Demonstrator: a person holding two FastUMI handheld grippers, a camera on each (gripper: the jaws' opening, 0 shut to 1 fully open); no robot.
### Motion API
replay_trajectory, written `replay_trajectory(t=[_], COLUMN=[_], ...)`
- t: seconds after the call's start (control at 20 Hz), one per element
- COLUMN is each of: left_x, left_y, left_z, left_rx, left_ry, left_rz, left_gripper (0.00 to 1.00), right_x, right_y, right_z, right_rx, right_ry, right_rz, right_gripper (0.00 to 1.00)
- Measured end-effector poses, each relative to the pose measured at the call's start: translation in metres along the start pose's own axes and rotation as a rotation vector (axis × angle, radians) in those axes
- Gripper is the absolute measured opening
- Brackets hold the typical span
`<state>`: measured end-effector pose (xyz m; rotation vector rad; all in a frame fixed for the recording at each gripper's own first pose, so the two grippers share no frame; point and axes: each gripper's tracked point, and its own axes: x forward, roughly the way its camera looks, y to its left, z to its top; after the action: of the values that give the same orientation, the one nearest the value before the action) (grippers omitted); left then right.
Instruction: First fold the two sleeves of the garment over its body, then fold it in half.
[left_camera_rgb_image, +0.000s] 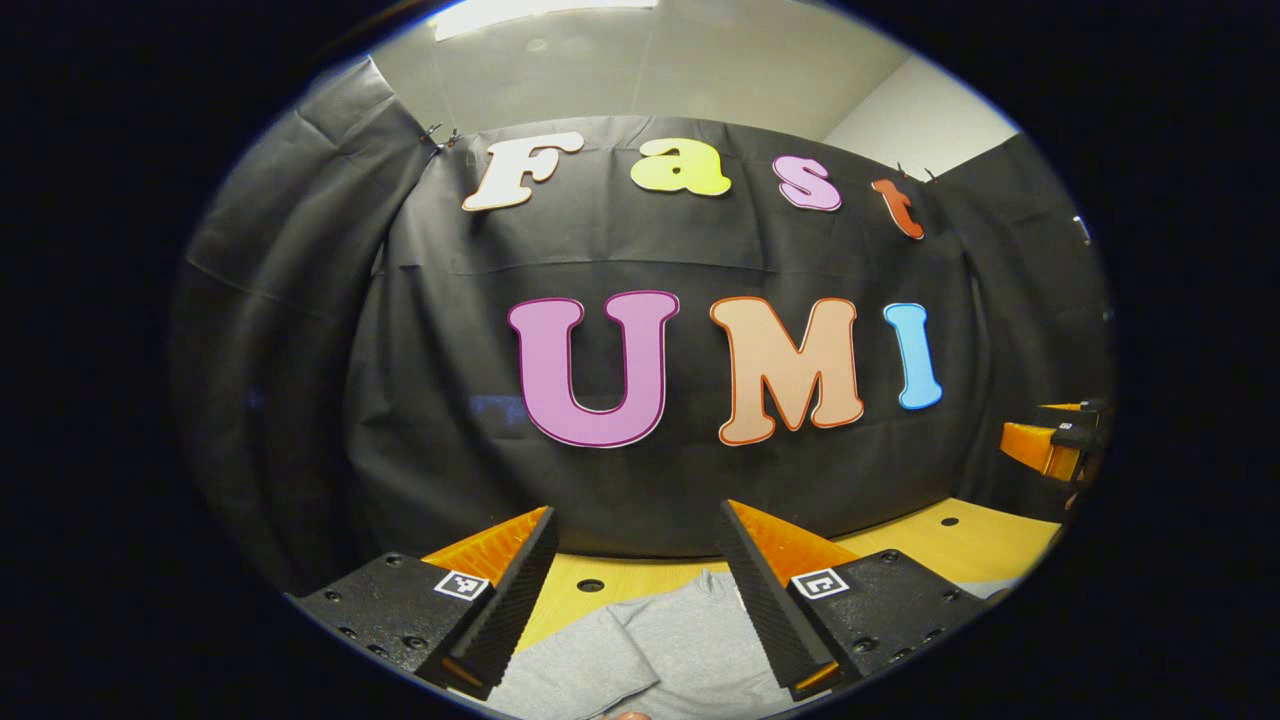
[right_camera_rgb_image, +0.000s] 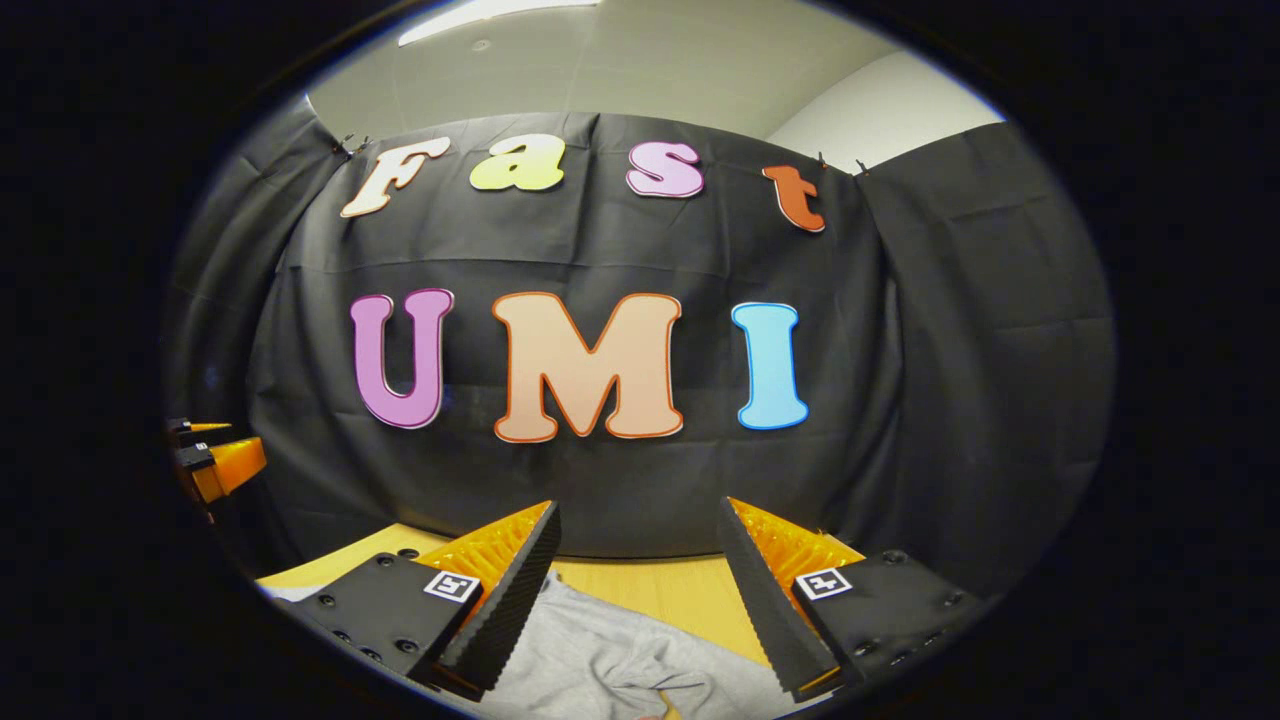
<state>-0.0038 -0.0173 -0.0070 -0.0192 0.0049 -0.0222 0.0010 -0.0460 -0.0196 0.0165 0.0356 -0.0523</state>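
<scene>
A grey garment (left_camera_rgb_image: 660, 650) lies on the wooden table (left_camera_rgb_image: 960, 540), low in the left gripper view, with a sleeve edge running across it. My left gripper (left_camera_rgb_image: 640, 540) hovers above it, open, nothing between its fingers. In the right gripper view the same grey garment (right_camera_rgb_image: 610, 655) shows rumpled folds near the bottom. My right gripper (right_camera_rgb_image: 640, 535) is open over it and holds nothing. The right gripper (left_camera_rgb_image: 1055, 440) also appears far right in the left gripper view, and the left gripper (right_camera_rgb_image: 215, 455) at the far left of the right gripper view.
The black cloth wall (left_camera_rgb_image: 640, 480) stands close behind the table's far edge. The wooden table (right_camera_rgb_image: 660, 590) has small round holes (left_camera_rgb_image: 590, 585) in its top. Cloth side walls close the booth on both sides.
</scene>
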Motion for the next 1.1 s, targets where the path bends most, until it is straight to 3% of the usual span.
replay_trajectory(t=[0.3, 0.55, 0.7, 1.1], left_x=[0.003, 0.005, 0.005, 0.006], left_y=[-0.006, -0.017, -0.023, -0.059], left_z=[-0.001, -0.005, -0.004, -0.003], left_rx=[0.004, 0.001, 0.012, 0.018], left_ry=[-0.002, 0.001, 0.002, -0.002], left_rz=[-0.020, -0.045, -0.060, -0.109], left_gripper=[0.93, 0.94, 0.93, 0.93], right_x=[0.003, -0.019, -0.046, -0.124], right_y=[-0.099, -0.175, -0.202, -0.229], right_z=[-0.044, -0.100, -0.144, -0.253], right_rx=[-0.078, -0.145, -0.153, -0.068], right_ry=[0.094, 0.226, 0.351, 0.688], right_rz=[-0.165, -0.279, -0.290, -0.274], right_gripper=[0.99, 0.99, 1.00, 1.00])
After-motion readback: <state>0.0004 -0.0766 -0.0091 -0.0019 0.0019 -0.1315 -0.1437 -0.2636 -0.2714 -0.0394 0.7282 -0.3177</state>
